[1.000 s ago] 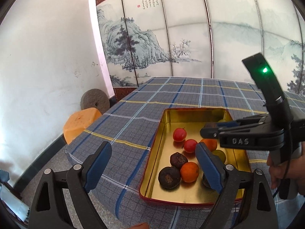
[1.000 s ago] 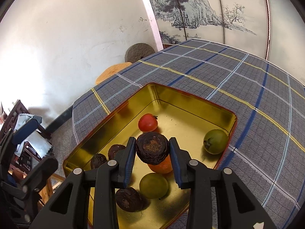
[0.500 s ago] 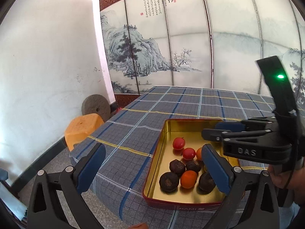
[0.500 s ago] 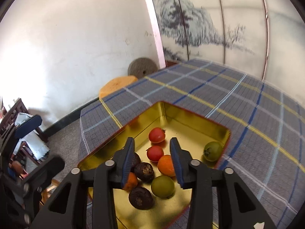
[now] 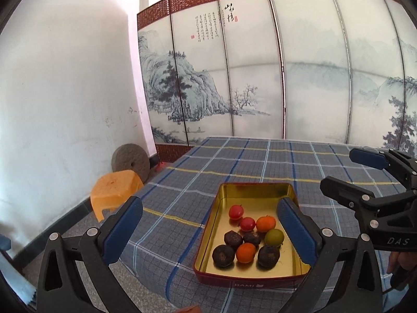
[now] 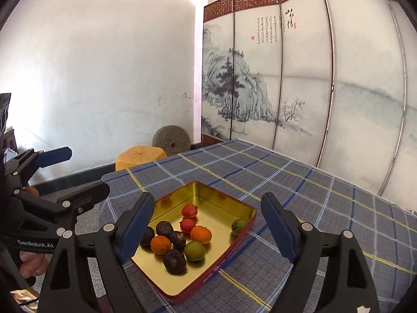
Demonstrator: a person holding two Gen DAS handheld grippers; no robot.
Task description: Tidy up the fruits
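The tin (image 6: 246, 228) holds four dark fruits, two red, two orange, two green; both tongs are opening, empty.

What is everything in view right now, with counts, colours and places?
metal tray: one, gold inside, red outside, on table
round red fruits: two, tray's far part
round orange fruits: two, tray middle
round green fruits: two, one in the cluster, one alone by a side wall
wrinkled dark brown fruits: four, tray's near part
checked tablecloth: one, blue-grey
plastic stool: one, orange, on the floor
round stone wheel: one, grey, against wall
painted folding screen: one, white, behind table
left gripper: jaws opening, nothing between
right gripper: jaws opening, nothing between
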